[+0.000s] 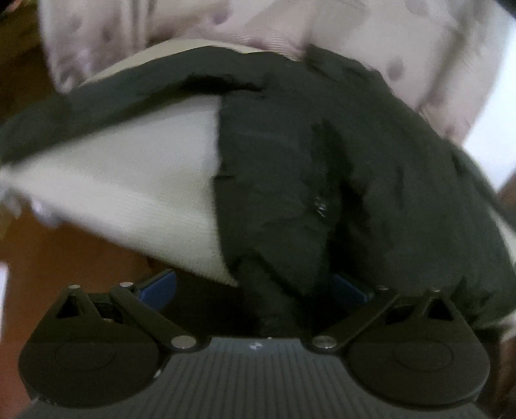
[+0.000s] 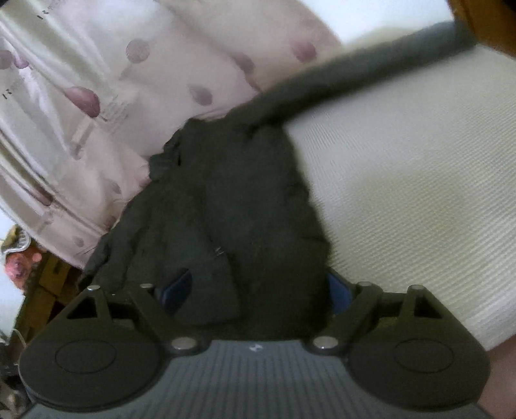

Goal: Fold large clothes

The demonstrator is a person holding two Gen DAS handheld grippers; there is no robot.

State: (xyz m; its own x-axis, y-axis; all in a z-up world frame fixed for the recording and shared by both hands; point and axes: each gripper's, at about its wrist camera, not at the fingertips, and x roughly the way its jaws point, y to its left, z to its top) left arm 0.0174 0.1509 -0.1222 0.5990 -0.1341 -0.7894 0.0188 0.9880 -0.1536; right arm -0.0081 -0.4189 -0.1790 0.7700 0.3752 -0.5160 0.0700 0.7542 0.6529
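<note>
A large dark padded garment (image 1: pixel 322 167) lies over a white mattress (image 1: pixel 135 180). In the left wrist view its cloth bunches down between the blue-padded fingers (image 1: pixel 161 287) of my left gripper (image 1: pixel 261 290), which is shut on it. In the right wrist view the same dark garment (image 2: pixel 245 193) hangs from my right gripper (image 2: pixel 258 293), whose blue pads (image 2: pixel 177 290) press a thick fold of it. A long dark sleeve or edge (image 2: pixel 371 77) stretches away to the upper right over the mattress (image 2: pixel 419 193).
A pale pink quilt with purple spots (image 2: pixel 96 96) is heaped behind the garment; it also shows in the left wrist view (image 1: pixel 225 22). A brown wooden floor (image 1: pixel 71 267) lies beside the bed. Cluttered items (image 2: pixel 19 264) sit at the left edge.
</note>
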